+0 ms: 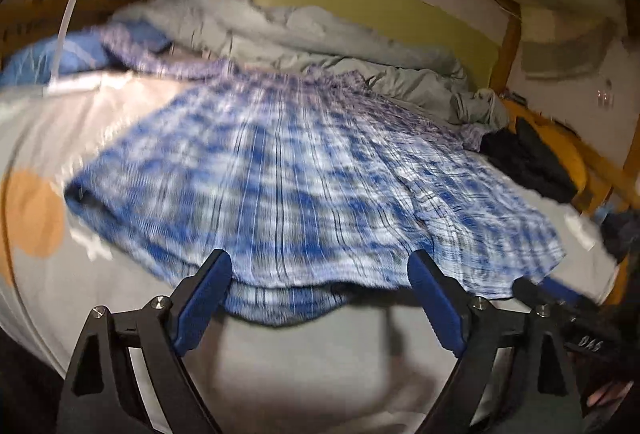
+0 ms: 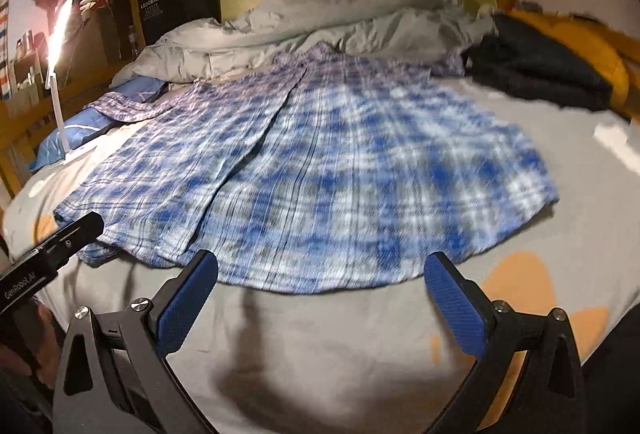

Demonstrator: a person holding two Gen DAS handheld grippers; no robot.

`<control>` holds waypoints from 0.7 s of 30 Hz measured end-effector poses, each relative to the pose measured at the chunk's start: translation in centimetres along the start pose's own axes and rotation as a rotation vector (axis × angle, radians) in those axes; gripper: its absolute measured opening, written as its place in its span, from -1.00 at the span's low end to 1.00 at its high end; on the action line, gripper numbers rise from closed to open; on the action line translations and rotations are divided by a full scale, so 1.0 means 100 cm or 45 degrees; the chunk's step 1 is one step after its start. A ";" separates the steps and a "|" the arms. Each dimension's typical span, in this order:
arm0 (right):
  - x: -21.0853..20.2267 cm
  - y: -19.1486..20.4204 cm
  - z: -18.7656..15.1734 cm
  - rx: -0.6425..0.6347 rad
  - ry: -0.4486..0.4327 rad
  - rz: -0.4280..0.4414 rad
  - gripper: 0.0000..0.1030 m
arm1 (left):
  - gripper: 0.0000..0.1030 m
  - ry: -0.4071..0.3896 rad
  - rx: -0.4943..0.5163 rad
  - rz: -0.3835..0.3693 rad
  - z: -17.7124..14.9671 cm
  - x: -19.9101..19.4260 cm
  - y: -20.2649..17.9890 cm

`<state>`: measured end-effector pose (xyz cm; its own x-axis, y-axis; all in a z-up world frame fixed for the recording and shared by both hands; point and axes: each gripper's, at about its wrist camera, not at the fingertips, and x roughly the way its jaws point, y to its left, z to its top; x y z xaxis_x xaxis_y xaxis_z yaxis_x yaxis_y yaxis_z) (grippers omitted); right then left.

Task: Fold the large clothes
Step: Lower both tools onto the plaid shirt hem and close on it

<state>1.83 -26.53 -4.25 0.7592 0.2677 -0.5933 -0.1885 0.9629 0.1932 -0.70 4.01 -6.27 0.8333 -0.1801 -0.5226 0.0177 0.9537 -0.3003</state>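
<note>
Blue ribbed pads line both of your claws, and both claws stand spread wide with nothing pinched between them. In the left wrist view your left gripper (image 1: 320, 276) sits at the bottom of the frame, its two tips just at the near hem of the plaid shirt (image 1: 304, 170); whether the tips touch the cloth you cannot tell, because the picture is blurred. In the right wrist view your right gripper (image 2: 320, 270) is also at the bottom centre, its fingers open on both sides of the hem, and the pads press on nothing.

Move outward now. The blue and white plaid shirt (image 2: 320, 170) lies spread flat over the middle of the frame, on the grey bed sheet (image 2: 320, 346) that has orange shapes printed on it. One front panel is folded over, with its edge running from the upper centre to the lower left in the right wrist view. At the lower left of that view you see the other gripper's black body.

Behind the shirt, toward the top of the frame, a crumpled grey duvet (image 2: 320, 26) is piled. A dark garment (image 2: 536, 70) lies at the upper right beside it, and a lit lamp (image 2: 58, 46) stands at the upper left.
</note>
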 end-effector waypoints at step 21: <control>0.015 -0.024 0.003 0.128 0.020 -0.061 0.42 | 0.42 0.152 -0.208 0.008 -0.004 0.017 0.016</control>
<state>3.64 -28.42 -5.37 0.7557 0.2228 -0.6159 -0.0880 0.9664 0.2415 0.47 5.17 -7.97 0.7615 -0.2107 -0.6130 -0.0851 0.9050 -0.4168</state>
